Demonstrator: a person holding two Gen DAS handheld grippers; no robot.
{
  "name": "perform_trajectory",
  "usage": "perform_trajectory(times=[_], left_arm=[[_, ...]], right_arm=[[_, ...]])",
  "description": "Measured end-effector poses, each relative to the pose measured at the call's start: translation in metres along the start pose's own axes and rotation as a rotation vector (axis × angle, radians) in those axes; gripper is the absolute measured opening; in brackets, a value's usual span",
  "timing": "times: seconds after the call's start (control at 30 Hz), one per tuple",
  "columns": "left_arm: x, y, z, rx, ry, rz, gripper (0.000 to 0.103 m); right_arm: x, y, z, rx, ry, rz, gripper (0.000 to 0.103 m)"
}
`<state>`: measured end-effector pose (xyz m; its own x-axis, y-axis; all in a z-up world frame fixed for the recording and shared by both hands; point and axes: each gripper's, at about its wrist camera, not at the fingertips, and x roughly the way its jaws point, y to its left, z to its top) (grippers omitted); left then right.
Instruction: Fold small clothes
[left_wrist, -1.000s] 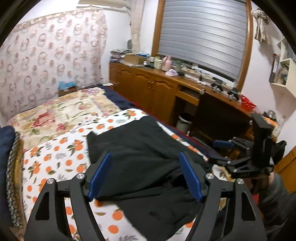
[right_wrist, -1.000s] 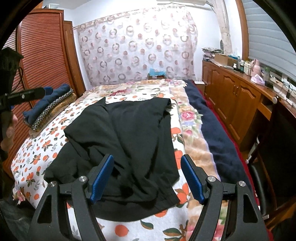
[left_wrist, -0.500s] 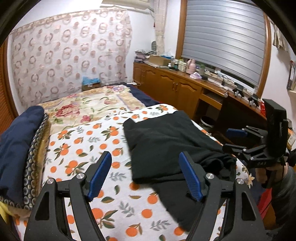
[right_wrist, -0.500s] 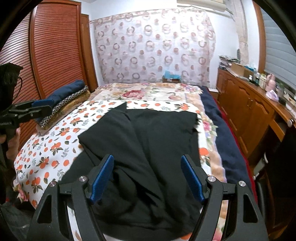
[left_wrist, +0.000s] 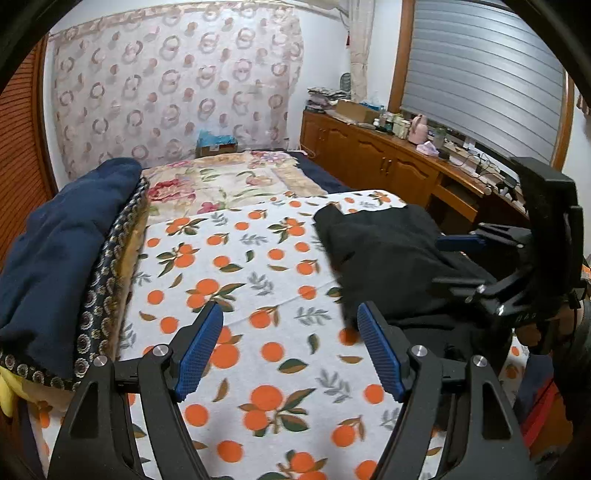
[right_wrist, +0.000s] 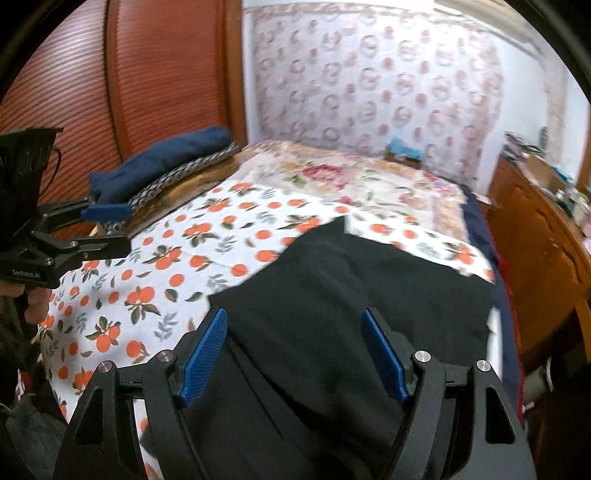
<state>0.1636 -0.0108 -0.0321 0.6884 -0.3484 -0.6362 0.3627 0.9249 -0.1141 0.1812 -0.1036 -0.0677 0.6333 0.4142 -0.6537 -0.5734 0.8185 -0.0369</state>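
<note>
So there's a black garment (right_wrist: 354, 295) lying rumpled on a bed, on top of a white sheet with an orange fruit print (left_wrist: 258, 280). It sits toward the right side of the sheet, near the edge closest to the wooden cabinets (left_wrist: 369, 155), and it isn't flat: there are a couple of loose overlapping layers and folds in it.

The left gripper (left_wrist: 290, 349) hangs over bare sheet just left of the garment, jaws wide apart, nothing between the blue pads. Its right pad looks close to the garment's edge, but I can't tell if it actually touches (that bit of the picture is smeared).

The right gripper (right_wrist: 295, 354) is above the garment's near part, jaws also spread wide with nothing pinched; black cloth fills the gap behind them, but the pads aren't pressing on it.

Each camera catches the other gripper off to the side, held in a hand (right_wrist: 33, 302).

On the far left of the bed there's a stack of folded stuff, a navy blanket (left_wrist: 66, 243) on top of something with a patterned trim. Further back, a floral bedspread (left_wrist: 221, 181) covers the rest of the mattress, with a ring-patterned curtain (left_wrist: 173, 85) behind it.
</note>
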Motion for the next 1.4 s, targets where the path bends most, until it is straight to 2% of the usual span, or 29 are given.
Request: perform_trajectory(times=[0.23, 0.4, 0.63, 0.7, 0.73, 0.8, 0.83, 0.87, 0.97, 1.1, 1.27, 1.4], left_arm=[[0.012, 0.014, 0.000, -0.006, 0.022, -0.004, 0.076], [0.025, 0.019, 0.002, -0.011, 0.047, -0.016, 0.076], [0.038, 0.020, 0.001, -0.024, 0.073, -0.038, 0.076], [0.042, 0.020, 0.000, -0.029, 0.082, -0.046, 0.076], [0.043, 0.020, -0.001, -0.029, 0.086, -0.047, 0.076], [0.045, 0.018, -0.002, -0.028, 0.093, -0.048, 0.076], [0.045, 0.018, -0.002, -0.027, 0.094, -0.050, 0.076], [0.046, 0.017, -0.002, -0.026, 0.095, -0.051, 0.076], [0.046, 0.014, -0.002, -0.021, 0.095, -0.053, 0.076], [0.049, 0.010, 0.000, -0.016, 0.100, -0.063, 0.076], [0.053, 0.000, 0.001, -0.004, 0.106, -0.077, 0.076], [0.057, -0.009, 0.001, 0.009, 0.113, -0.082, 0.076]], right_arm=[[0.053, 0.010, 0.012, -0.104, 0.111, 0.069, 0.076], [0.073, 0.006, 0.013, -0.126, 0.152, 0.086, 0.076], [0.087, 0.015, 0.010, -0.194, 0.169, 0.045, 0.076], [0.088, 0.017, 0.011, -0.200, 0.168, 0.042, 0.067], [0.089, 0.018, 0.011, -0.201, 0.165, 0.036, 0.059], [0.087, 0.016, 0.011, -0.190, 0.154, 0.033, 0.028], [0.084, 0.012, 0.012, -0.171, 0.148, 0.051, 0.021], [0.082, 0.009, 0.013, -0.150, 0.138, 0.066, 0.018], [0.060, -0.010, 0.021, -0.043, 0.074, 0.131, 0.016], [0.019, -0.041, 0.036, 0.030, -0.045, 0.125, 0.015], [-0.006, -0.081, 0.042, 0.066, -0.104, 0.013, 0.015], [-0.002, -0.113, 0.042, 0.086, -0.079, -0.084, 0.014]])
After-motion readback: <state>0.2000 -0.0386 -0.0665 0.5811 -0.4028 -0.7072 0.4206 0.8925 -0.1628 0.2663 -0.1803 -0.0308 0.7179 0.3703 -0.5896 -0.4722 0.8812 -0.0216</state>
